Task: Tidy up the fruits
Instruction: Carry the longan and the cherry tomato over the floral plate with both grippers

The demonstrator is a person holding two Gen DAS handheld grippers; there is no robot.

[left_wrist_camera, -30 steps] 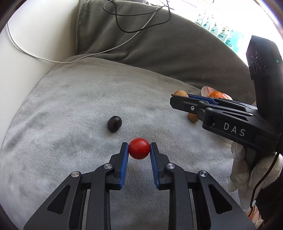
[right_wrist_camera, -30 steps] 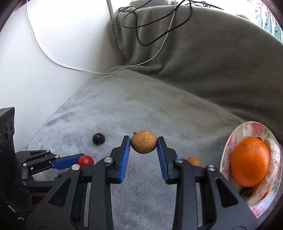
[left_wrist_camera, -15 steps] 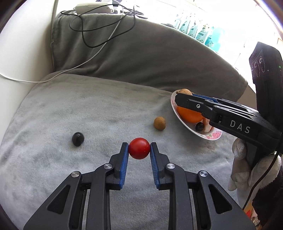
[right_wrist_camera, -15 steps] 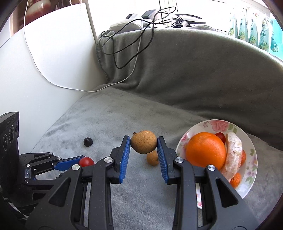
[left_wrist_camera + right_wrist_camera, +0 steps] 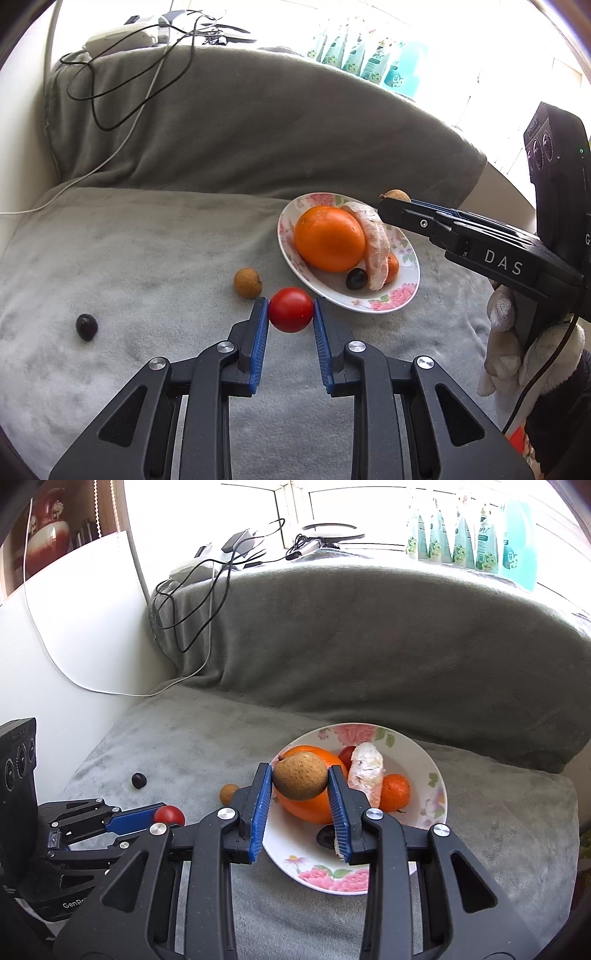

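Two grippers: left gripper (image 5: 290, 310) jaws clamp one cherry tomato (image 5: 290, 309); right gripper (image 5: 300, 781) jaws clamp one longan (image 5: 300, 781).

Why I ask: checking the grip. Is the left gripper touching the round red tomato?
Touching: the left wrist view shows the left gripper with both blue jaws pressed against the round red tomato.

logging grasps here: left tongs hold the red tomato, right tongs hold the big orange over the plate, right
Not quite. The left tongs do hold the red tomato, but the right tongs clamp a brown speckled fruit; the big orange lies on the plate, as the right wrist view shows.
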